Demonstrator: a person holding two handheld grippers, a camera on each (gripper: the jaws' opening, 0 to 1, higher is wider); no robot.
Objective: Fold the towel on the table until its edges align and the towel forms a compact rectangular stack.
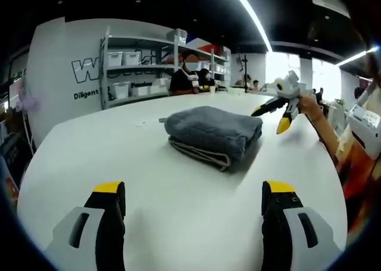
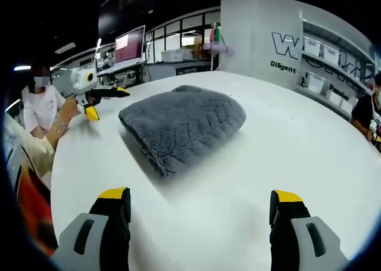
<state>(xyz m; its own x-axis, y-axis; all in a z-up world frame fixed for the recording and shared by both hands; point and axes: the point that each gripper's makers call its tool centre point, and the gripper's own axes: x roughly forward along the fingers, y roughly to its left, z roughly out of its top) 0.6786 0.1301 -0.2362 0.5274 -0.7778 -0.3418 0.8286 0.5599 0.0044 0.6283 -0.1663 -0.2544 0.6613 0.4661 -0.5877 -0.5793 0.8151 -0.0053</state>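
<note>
Looking along my left gripper (image 1: 193,202), I had both yellow-tipped jaws spread wide with nothing between them, hovering above the bare white table (image 1: 178,223). Ahead of them the grey towel (image 1: 213,134) lay already folded into a thick rectangular stack near the table's middle, its layered edges facing me, well apart from the jaws. To the right of it, my right gripper (image 1: 275,116) came into the same view, held by a hand (image 1: 308,106), off the towel and just beside its corner; its jaws looked parted too.

From the right gripper view, the right gripper (image 2: 202,202) showed its own jaws wide and empty as well, low over the table (image 2: 286,140). The towel (image 2: 181,125) sat just beyond them, plush side up, folded over on itself. The left gripper (image 2: 104,101) appeared at the left, near the towel's far corner but not touching it. Shelving with white bins (image 1: 134,68) stood behind the table, and a person sat at the far edge.
</note>
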